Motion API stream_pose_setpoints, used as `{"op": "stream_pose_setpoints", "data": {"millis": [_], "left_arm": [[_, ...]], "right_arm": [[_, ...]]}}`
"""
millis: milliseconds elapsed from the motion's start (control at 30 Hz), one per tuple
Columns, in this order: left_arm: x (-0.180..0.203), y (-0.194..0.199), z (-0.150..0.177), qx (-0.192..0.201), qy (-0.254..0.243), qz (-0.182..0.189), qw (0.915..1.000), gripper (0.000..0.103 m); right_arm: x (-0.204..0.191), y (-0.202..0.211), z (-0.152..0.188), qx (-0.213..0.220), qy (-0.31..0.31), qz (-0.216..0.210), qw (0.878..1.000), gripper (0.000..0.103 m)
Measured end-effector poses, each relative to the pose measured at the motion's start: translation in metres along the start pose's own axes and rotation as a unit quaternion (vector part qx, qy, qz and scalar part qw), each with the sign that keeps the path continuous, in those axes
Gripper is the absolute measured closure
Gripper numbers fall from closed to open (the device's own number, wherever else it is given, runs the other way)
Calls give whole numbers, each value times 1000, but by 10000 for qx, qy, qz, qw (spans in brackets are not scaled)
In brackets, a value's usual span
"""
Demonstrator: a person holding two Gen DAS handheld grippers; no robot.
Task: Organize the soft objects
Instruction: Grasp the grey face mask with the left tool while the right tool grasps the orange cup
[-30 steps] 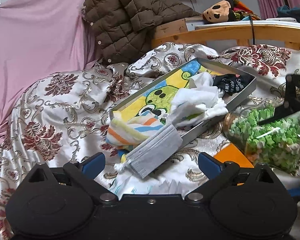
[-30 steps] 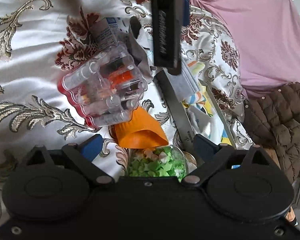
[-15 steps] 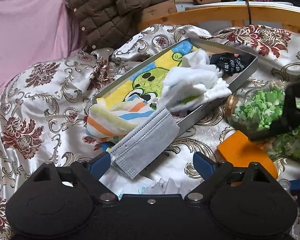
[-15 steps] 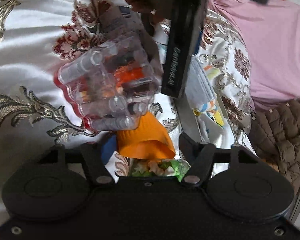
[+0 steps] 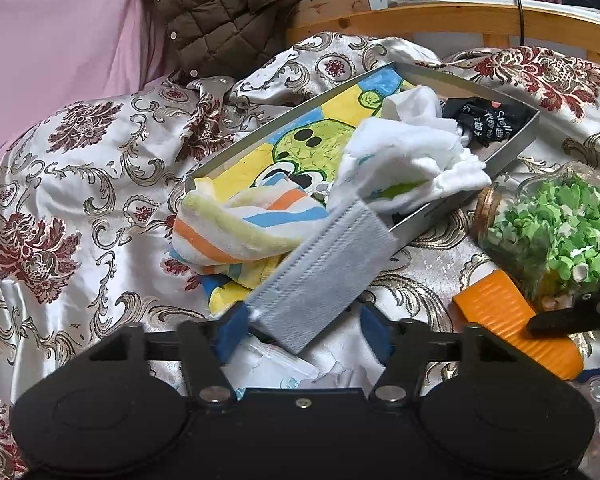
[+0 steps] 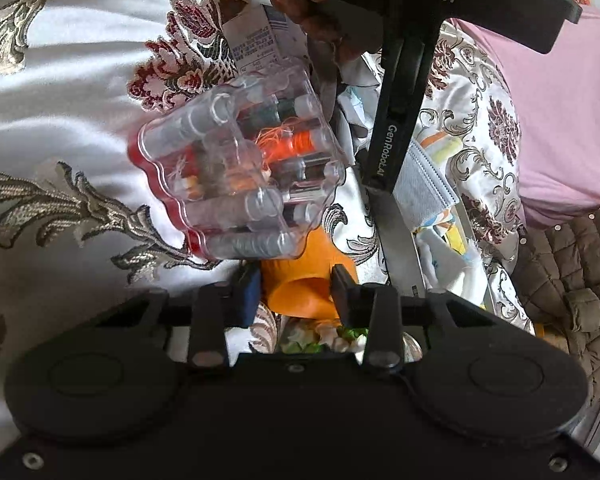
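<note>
The left gripper [image 5: 302, 330] has narrowed since a moment ago, its fingers now bracketing the grey face mask [image 5: 324, 276] hanging out at the tin tray's [image 5: 512, 148] 7 o'clock corner: a pinch seems imminent. The right gripper [image 6: 296, 290] has closed around the orange cup [image 6: 304, 284].

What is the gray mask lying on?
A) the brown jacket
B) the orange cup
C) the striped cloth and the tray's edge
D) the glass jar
C: the mask slopes down from the tray edge across the striped cloth, apart from the jar.
</note>
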State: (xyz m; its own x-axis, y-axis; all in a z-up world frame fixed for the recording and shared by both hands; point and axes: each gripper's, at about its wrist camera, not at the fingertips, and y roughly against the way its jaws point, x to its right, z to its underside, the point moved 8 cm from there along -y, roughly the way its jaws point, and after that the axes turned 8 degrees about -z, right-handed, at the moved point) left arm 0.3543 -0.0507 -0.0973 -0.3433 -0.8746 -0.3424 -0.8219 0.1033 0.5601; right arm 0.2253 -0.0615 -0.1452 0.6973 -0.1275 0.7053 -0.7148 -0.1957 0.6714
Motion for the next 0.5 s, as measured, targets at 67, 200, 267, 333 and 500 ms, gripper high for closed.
{"op": "stream_pose_setpoints", "data": {"millis": [67,200,267,333,500], "left_arm": [[-1,-2,2,-58,16,12,10000,59],[-4,-6,8,-165,96,37,9998,75],[-5,-6,8,-166,106,41,9998,82],[-4,-5,8,-135,82,56,9999,87],[4,0,4,-21,-39,137,9999,94]], "right_arm": [[4,6,2,14,-42,-8,10000,80],[8,12,1,28,-81,-40,10000,84],[10,12,1,44,-110,-50,9999,85],[11,13,1,50,-141,-64,9999,88],[14,12,1,45,-144,-57,9999,90]]}}
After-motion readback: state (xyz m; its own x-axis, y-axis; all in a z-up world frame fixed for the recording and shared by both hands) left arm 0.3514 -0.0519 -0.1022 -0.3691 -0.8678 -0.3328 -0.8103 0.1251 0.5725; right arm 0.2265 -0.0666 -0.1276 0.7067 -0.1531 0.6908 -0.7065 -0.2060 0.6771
